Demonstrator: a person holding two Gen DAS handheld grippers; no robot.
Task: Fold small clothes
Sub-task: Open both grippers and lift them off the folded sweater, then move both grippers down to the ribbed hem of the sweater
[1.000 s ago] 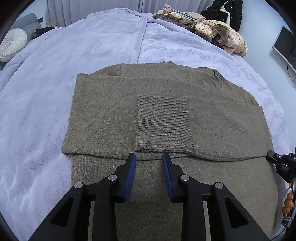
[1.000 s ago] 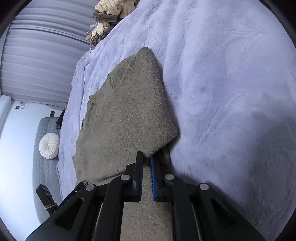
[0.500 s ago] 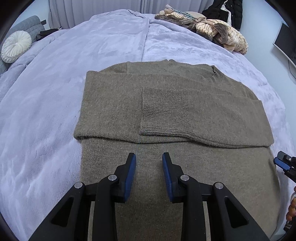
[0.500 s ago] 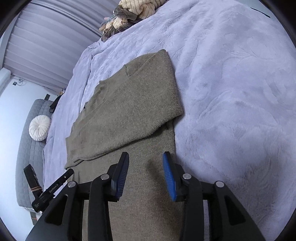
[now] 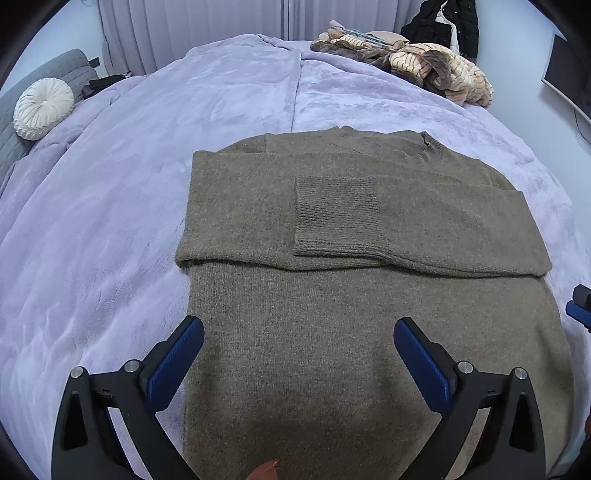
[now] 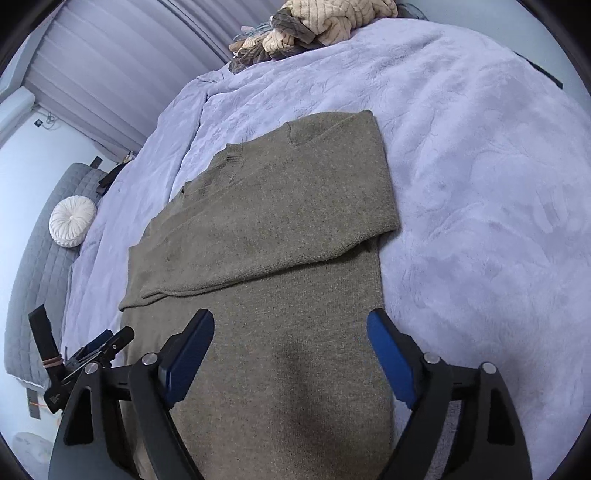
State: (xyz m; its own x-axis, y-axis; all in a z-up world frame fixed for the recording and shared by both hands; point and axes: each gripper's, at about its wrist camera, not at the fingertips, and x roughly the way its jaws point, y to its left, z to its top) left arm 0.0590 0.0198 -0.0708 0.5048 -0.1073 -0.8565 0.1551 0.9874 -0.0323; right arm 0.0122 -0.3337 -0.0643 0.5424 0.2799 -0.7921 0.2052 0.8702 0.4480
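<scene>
While spread wide, left tongs [image 5: 298, 332] and right tongs [image 6: 290, 325] above the folded-sleeve sweater [image 5: 351, 280].

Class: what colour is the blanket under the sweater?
Pale lavender blanket, shown best in the left wrist view.

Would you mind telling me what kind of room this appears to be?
Most likely a bedroom: the sweater lies on a wide bed under a lilac blanket, curtains hang behind it, and more clothes are heaped at its far end.

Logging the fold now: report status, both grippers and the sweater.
Left hand-held gripper open, empty. Right hand-held gripper open, empty. Sweater flat on bed, sleeves folded across. Nothing blocking.
</scene>
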